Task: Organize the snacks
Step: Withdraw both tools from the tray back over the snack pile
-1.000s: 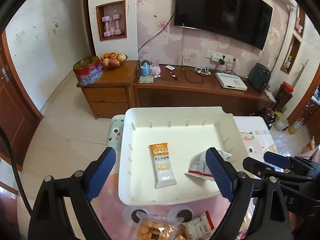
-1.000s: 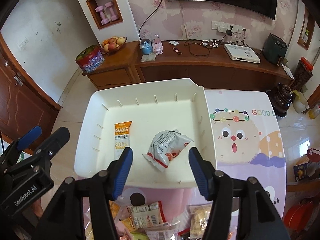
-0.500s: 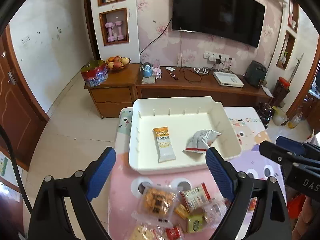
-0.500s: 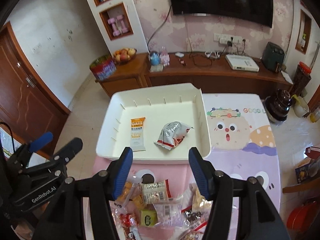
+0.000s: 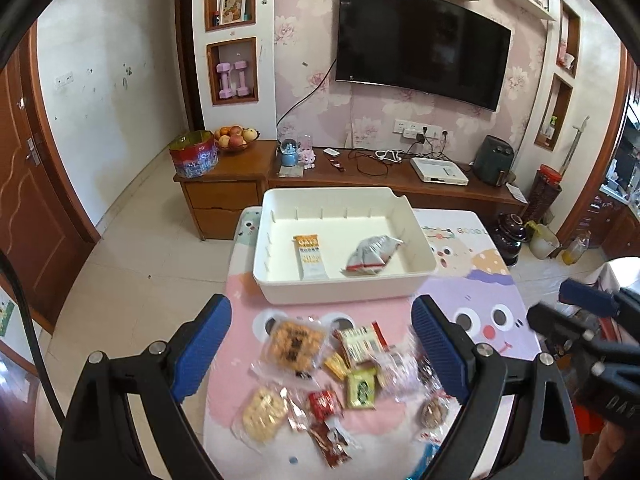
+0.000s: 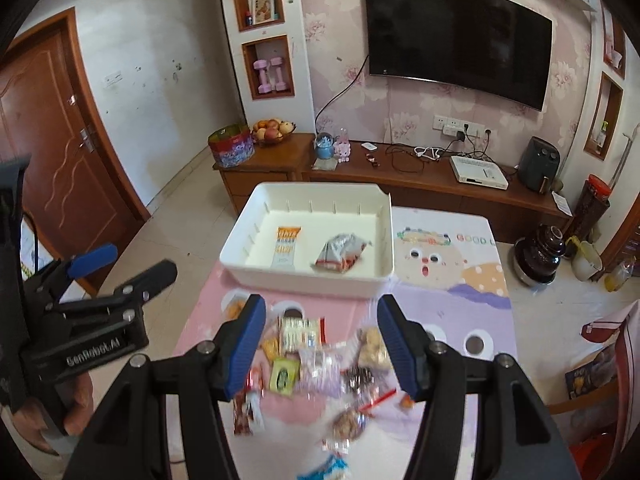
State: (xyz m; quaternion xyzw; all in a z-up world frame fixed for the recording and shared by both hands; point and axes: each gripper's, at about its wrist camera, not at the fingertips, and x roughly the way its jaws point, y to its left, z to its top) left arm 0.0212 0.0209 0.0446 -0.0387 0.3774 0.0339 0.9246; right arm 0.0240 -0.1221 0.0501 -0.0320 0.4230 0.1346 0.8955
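A white bin (image 5: 340,292) (image 6: 304,280) stands on the cartoon-print table and holds an orange oat bar (image 5: 309,256) (image 6: 286,247) and a grey-red crumpled packet (image 5: 373,254) (image 6: 340,254). In front of the bin lies a pile of several loose snacks (image 5: 320,368) (image 6: 316,360): cookie packs, a green square packet, red wrappers. My left gripper (image 5: 320,344) hangs open above the pile with nothing between its blue pads. My right gripper (image 6: 320,340) is also open and empty over the pile. Each gripper shows in the other's view, the left gripper (image 6: 92,300) and the right gripper (image 5: 592,328).
Behind the table runs a wooden TV cabinet (image 5: 400,184) with a red tin (image 5: 194,154), fruit bowl (image 5: 236,138) and cables. A dark pot (image 6: 540,252) and a jug (image 6: 586,260) sit on the floor at the right. A brown door (image 6: 60,152) is on the left.
Both grippers have pulled back and risen from the bin, so the snack pile in front of it has come into view. The bar and packet stay in the bin. Jaws unchanged.
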